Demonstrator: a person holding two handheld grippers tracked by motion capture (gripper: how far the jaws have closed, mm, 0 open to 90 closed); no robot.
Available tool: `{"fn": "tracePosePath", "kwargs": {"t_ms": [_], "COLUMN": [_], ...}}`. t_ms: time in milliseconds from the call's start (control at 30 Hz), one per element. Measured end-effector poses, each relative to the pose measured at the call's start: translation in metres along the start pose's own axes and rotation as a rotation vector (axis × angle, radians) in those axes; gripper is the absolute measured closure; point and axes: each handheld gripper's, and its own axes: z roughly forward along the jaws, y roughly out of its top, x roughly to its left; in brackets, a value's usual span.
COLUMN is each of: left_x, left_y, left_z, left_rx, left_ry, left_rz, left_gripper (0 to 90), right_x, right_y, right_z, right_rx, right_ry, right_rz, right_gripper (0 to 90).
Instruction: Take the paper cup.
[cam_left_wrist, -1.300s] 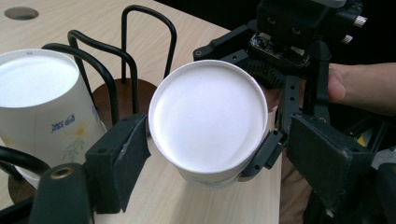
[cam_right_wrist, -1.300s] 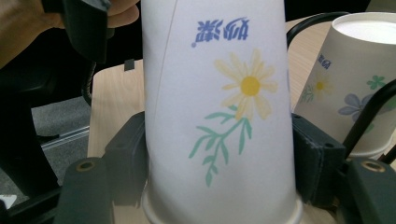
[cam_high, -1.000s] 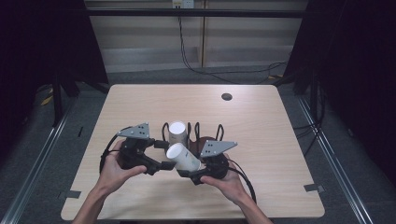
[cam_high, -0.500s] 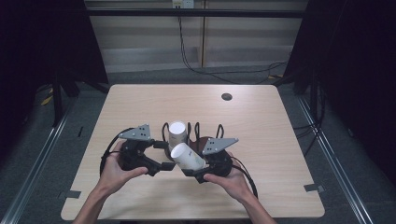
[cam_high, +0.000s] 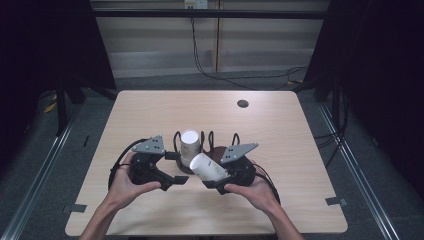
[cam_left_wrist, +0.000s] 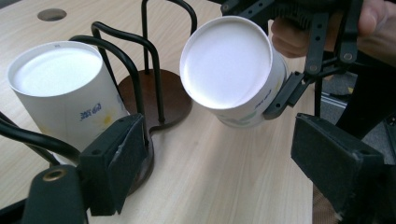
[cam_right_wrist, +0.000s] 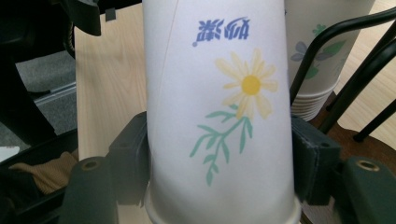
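Right gripper (cam_right_wrist: 219, 154) clamping smooth tapered paper cup (cam_right_wrist: 219, 93), flower-printed

Looks like a lab/test rig: bare wooden table (cam_high: 300, 150) w/ cable hole (cam_high: 243, 103), dark curtains (cam_high: 380, 75) left & right, floor rails (cam_high: 45, 160), cables (cam_high: 235, 80) along far wall.

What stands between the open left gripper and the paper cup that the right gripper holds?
Nothing visible does. In the left gripper view, bare table lies between the left gripper and the tilted paper cup clamped in the right gripper. The wire rack with the cup stack stands to the side.
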Motion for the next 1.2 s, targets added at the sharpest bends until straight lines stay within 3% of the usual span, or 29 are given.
{"fn": "tracePosePath", "kwargs": {"t_ms": [333, 467, 600, 1200], "left_x": [-0.002, -0.002, -0.003, -0.012], "left_y": [-0.001, -0.002, -0.003, -0.003], "left_z": [0.003, 0.007, 0.012, 0.028], "left_rx": [0.015, 0.038, 0.039, 0.132], "left_ry": [0.001, -0.008, -0.009, -0.062], "left_rz": [0.018, 0.029, 0.005, 0.069], "left_gripper": [18.2, 18.8, 19.4, 20.9], "right_x": [-0.002, -0.001, 0.000, 0.008], "right_y": [0.002, 0.002, 0.002, 0.012], "right_z": [-0.006, -0.007, -0.006, -0.003], "right_rx": [0.048, 0.097, 0.147, 0.298], "right_ry": [-0.010, 0.005, 0.014, 0.019], "right_rz": [-0.014, -0.027, -0.045, -0.127], "right_gripper": [32.8, 32.8, 32.8, 33.6]}}
